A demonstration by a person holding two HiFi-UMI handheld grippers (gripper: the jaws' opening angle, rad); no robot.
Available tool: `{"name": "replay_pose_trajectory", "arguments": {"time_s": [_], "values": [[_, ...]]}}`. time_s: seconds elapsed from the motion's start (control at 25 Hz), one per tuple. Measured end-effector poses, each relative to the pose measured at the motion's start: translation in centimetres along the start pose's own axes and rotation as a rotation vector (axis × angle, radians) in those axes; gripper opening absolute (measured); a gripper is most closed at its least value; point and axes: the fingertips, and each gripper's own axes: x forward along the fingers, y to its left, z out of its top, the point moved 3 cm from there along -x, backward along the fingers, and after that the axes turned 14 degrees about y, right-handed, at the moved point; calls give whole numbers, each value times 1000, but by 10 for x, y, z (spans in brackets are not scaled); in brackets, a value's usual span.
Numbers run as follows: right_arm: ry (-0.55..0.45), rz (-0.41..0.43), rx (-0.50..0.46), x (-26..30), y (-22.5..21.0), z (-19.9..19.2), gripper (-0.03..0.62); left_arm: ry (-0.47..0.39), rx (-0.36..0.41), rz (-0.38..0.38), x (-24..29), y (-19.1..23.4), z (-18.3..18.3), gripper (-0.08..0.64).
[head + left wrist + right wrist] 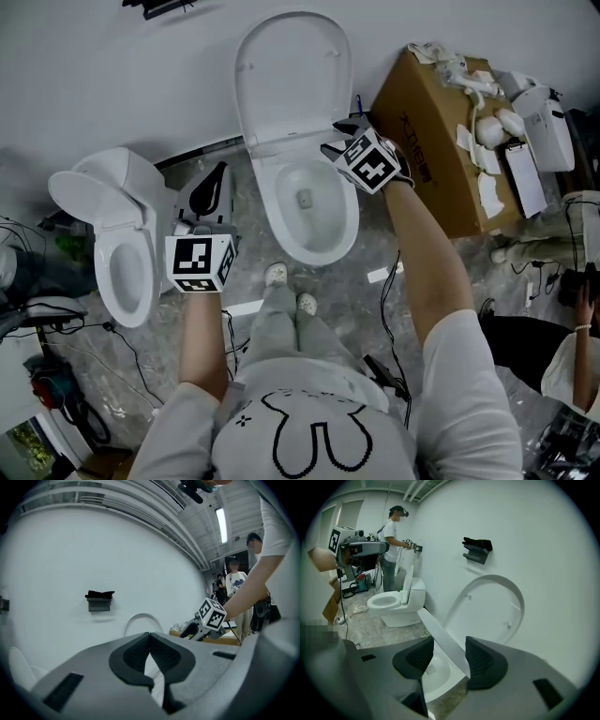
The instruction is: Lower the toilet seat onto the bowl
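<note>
Straddling the toilet seat [433,626] with jaws spread, not pinching, the right gripper [449,654] sits at its front edge, the seat apparently tilted partway above the bowl [349,220], final lowering left; the left gripper [150,637] is pressed together, empty

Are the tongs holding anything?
The left tongs hold nothing. The seat has its rim between the open right tongs, with a gap at one pad, so it looks loose.

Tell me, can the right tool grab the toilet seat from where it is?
Probably yes: the edge of the toilet seat sits between the open jaws of the right tool, with nothing in the way.
</note>
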Motion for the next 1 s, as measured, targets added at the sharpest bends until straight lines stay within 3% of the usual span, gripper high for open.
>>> {"name": "replay_pose_trajectory", "arguments": {"time_s": [1.0], "values": [[14, 104, 17, 1, 73, -64, 230, 43, 10, -13, -35, -47, -31, 9]]}}
